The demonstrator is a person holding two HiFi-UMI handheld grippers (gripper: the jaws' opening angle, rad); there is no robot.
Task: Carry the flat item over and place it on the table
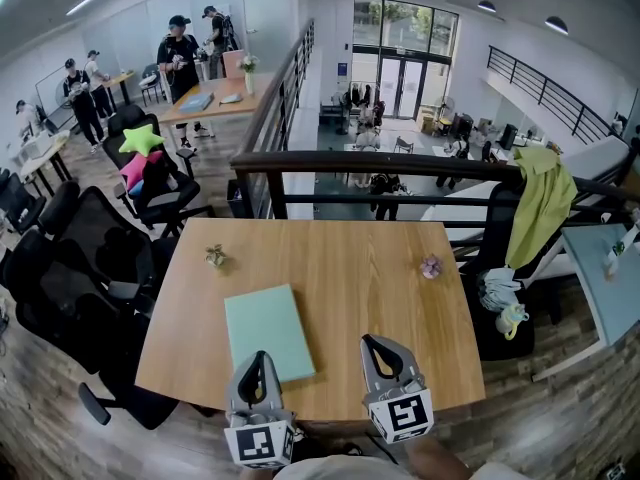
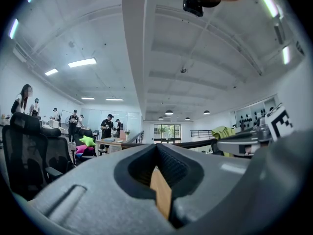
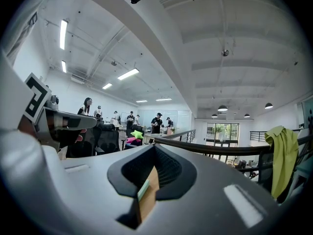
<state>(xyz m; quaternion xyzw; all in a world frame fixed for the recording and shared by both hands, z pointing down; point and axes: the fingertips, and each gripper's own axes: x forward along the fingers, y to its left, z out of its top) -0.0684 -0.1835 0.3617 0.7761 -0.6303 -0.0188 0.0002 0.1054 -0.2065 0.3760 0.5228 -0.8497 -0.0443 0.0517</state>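
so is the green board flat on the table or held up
Flat on the table: the green board lies on the wood, and the left gripper and right gripper are shut on nothing.

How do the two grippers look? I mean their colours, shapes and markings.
They look alike. The left gripper and the right gripper have grey jaws that narrow to a rounded tip. The jaws are lined inside with black ribbed pads. At the base each carries a white cube with black square markers: the left cube and the right cube.

The left gripper (image 1: 258,356) partly covers the flat item (image 1: 266,323).
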